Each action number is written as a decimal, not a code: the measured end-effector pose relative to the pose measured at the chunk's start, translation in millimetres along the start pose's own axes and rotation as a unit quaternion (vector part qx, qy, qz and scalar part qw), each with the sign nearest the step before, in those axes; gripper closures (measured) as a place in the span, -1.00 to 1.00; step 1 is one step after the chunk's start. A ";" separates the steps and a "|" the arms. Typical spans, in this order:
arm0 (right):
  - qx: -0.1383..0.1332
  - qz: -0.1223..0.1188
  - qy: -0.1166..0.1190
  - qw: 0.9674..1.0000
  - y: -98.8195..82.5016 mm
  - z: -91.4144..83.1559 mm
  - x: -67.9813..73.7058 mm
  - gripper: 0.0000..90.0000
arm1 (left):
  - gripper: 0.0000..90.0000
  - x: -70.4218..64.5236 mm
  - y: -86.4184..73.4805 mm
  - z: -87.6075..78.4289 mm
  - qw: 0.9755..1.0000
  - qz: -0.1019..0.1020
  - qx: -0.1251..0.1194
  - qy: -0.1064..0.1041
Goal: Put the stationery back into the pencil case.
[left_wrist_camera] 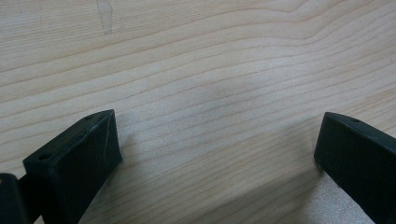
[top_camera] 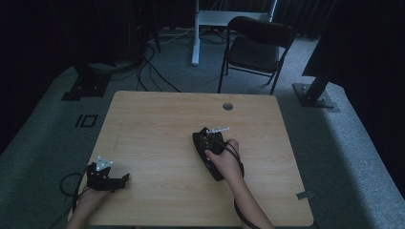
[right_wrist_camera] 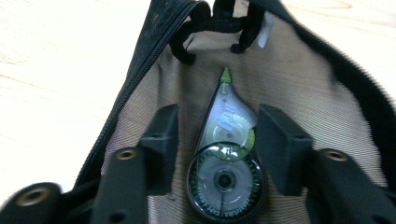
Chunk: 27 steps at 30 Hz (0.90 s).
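My right tongs (right_wrist_camera: 217,144) sit inside an open black pouch (right_wrist_camera: 140,65), jaws apart on either side of a correction tape dispenser (right_wrist_camera: 226,158). The dispenser is a clear teardrop shell with a dark round spool at the near end, a smaller green-rimmed wheel above it, and a green tip pointing away from me toward the far end of the pouch. It lies flat on the tan lining; each jaw stands just beside it, and I cannot tell whether either one touches the shell. A black zipper edge runs up the left of the opening, and a black strap loop and a small white tag hang at the far end, beyond the tip.

From above, the right tongs (top_camera: 210,138) and hand (top_camera: 224,162) are over the pouch (top_camera: 198,143) near the middle of the table (top_camera: 153,124), the hand covering much of the pouch.

My left tongs (left_wrist_camera: 219,140) are wide open over bare wood grain, nothing between the jaws. In the high view they (top_camera: 122,180) rest at the near left corner of the table, well apart from the pouch.

Beyond the table stand a black folding chair (top_camera: 258,47) and a white desk frame (top_camera: 196,33), with cables (top_camera: 148,71) on the grey carpet
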State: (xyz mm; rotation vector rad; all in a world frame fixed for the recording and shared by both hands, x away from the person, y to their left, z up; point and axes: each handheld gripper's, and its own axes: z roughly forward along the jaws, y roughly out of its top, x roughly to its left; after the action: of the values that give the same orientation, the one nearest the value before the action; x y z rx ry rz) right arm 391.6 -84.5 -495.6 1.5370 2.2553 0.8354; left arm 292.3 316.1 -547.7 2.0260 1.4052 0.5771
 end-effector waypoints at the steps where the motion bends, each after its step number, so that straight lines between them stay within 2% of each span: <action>1: -0.003 -0.004 -0.004 1.000 -0.5 -2.4 0.1 0.38 | -0.99 0.0 0.0 0.0 1.000 0.000 0.000 0.000; 2: -0.003 -0.014 -0.009 1.000 -0.6 -3.5 0.1 0.44 | -0.99 0.0 0.0 0.0 1.000 0.000 0.000 0.000; 3: -0.003 -0.014 -0.009 1.000 -0.6 -3.5 0.1 0.44 | -0.99 0.0 0.0 0.0 1.000 0.000 0.000 0.000; 4: -0.009 -0.018 -0.016 1.000 -0.9 -6.4 -0.4 0.57 | -0.99 0.0 0.0 0.0 1.000 0.000 0.000 0.000; 7: -0.021 -0.019 -0.013 1.000 -0.7 -10.7 -1.8 0.64 | -0.99 0.0 0.0 0.0 1.000 0.000 0.000 0.000; 13: -0.037 -0.019 -0.006 0.999 0.7 -19.2 -4.2 0.65 | -0.99 0.0 0.0 0.0 1.000 0.000 0.000 0.000; 18: -0.053 -0.019 0.013 0.998 1.3 -29.4 -3.6 0.65 | -0.99 0.0 0.0 0.0 1.000 0.000 0.000 0.000; 22: -0.067 -0.018 0.017 0.997 2.5 -40.1 -4.0 0.70 | -0.99 0.0 0.0 0.0 1.000 0.000 0.000 0.000; 27: -0.078 -0.017 0.021 0.997 4.5 -49.6 -6.5 0.66 | -0.99 0.0 0.0 0.0 1.000 0.000 0.000 0.000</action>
State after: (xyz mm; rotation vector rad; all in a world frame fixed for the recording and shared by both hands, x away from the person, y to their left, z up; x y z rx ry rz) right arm 371.1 -104.1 -454.2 1.4197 2.1813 1.0167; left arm 292.4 316.1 -547.7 2.0260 1.4053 0.5772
